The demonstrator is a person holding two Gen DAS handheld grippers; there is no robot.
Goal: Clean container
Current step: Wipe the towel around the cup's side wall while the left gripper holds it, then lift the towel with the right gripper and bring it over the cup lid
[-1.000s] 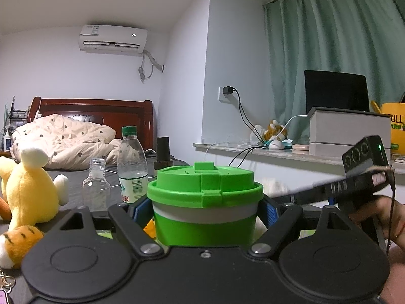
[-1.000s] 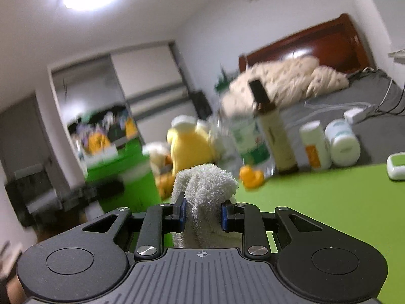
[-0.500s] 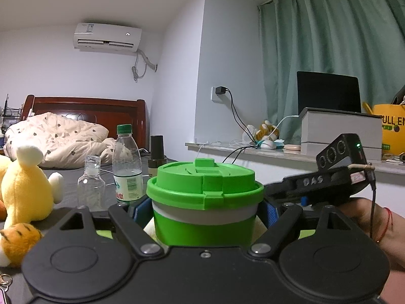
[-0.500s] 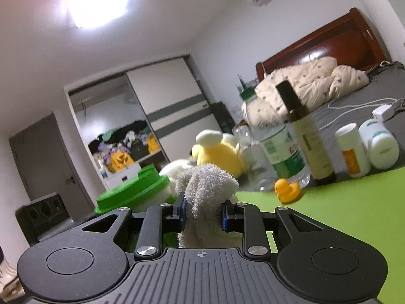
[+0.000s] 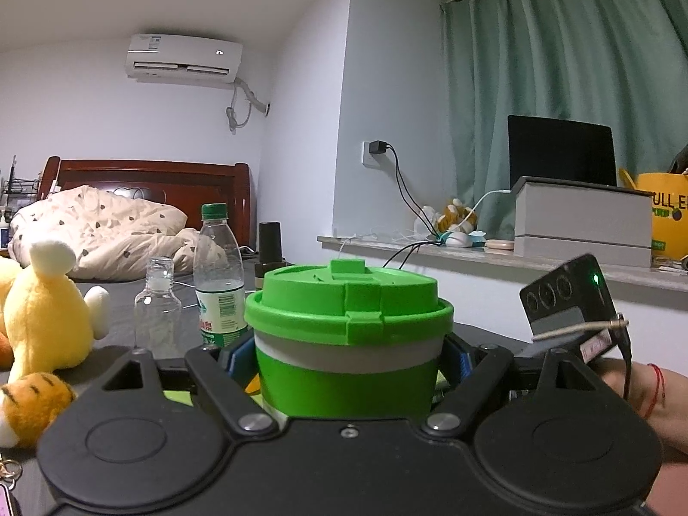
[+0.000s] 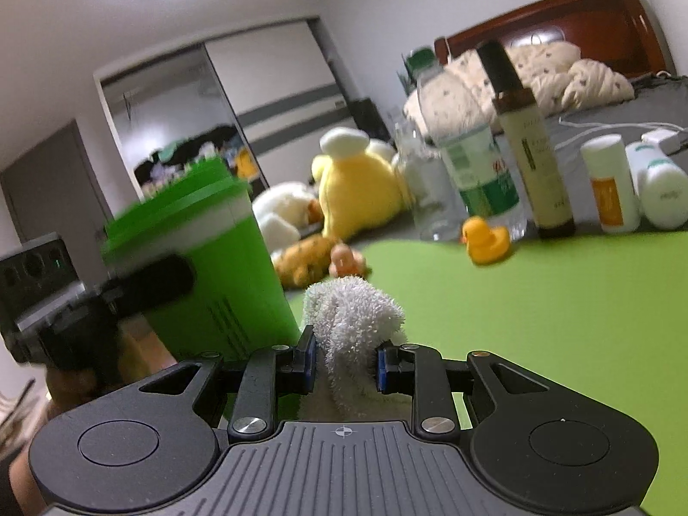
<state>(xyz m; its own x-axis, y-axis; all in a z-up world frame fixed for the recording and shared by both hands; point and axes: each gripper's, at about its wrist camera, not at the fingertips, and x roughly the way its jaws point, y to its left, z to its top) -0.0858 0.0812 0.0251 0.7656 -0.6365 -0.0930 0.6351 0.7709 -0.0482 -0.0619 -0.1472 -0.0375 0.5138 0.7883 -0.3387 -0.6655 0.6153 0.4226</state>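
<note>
The left tongs (image 5: 348, 370) are holding the big green cup (image 5: 348, 344) by its sides, up off the green surface (image 6: 537, 322), and their jaws have just been closing a little more on it. The cup is upright with its green lid (image 5: 348, 296) shut, so nobody can see what is inside. The right tongs (image 6: 344, 361) are pinching a white fluffy cloth (image 6: 350, 314) tight, just to the right of the cup's side.

To wipe well, I think the left tongs should be keeping the cup very still while the cloth is rubbing up and down its wall. Pushing too hard could be tipping the cup out of the grip.

Far behind, a tall water bottle (image 6: 468, 163) is looking nearly empty. A dark bottle (image 6: 531, 150) is standing to its right. A small clear bottle (image 5: 157, 305) has no cap and is looking empty. Two little white tubs (image 6: 608, 185) are at the far right, closed.
</note>
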